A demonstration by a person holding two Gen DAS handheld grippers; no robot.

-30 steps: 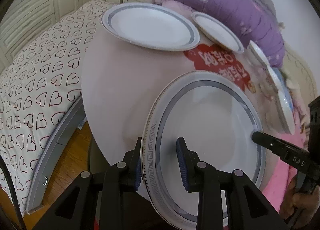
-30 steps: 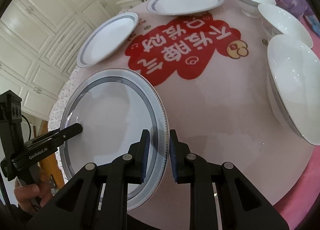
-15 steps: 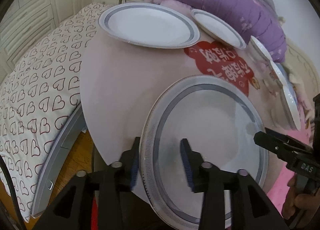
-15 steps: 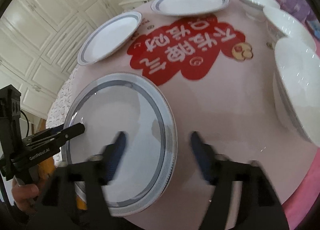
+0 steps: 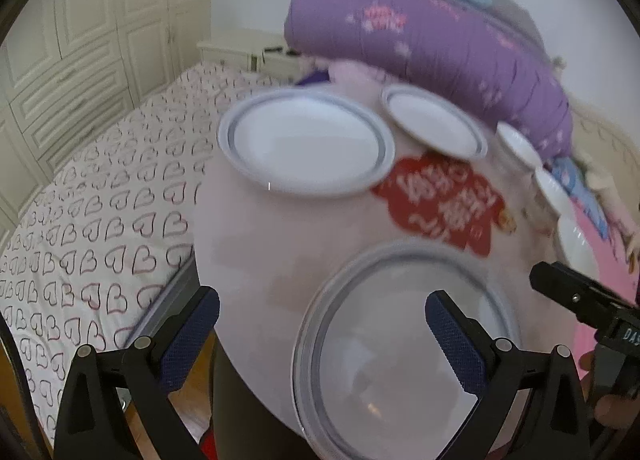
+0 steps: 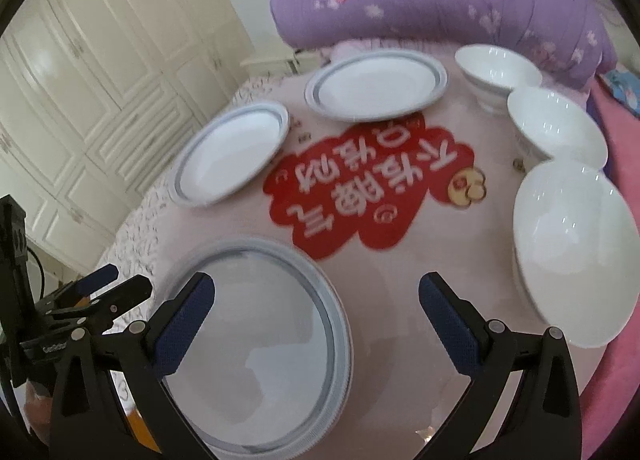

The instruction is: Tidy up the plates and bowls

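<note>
A large grey-rimmed plate (image 5: pixel 404 348) lies flat at the near edge of the round pink table (image 5: pixel 248 244); it also shows in the right wrist view (image 6: pixel 256 328). My left gripper (image 5: pixel 322 334) is open and empty, raised over the plate's left rim. My right gripper (image 6: pixel 316 320) is open and empty above the plate's right rim. Two smaller grey-rimmed plates (image 6: pixel 232 158) (image 6: pixel 376 86) lie at the far side. Three white bowls (image 6: pixel 498 72) (image 6: pixel 556 124) (image 6: pixel 572 248) stand along the right edge.
A red sticker with white characters (image 6: pixel 372 188) marks the table's middle. A bed with a heart-print sheet (image 5: pixel 100 204) lies to the left, a rolled purple quilt (image 5: pixel 432 48) behind the table, white cupboards (image 6: pixel 80 80) beyond.
Both grippers let go of the large plate's rim, opened wide and lifted back. The plate now rests on the table.
</note>
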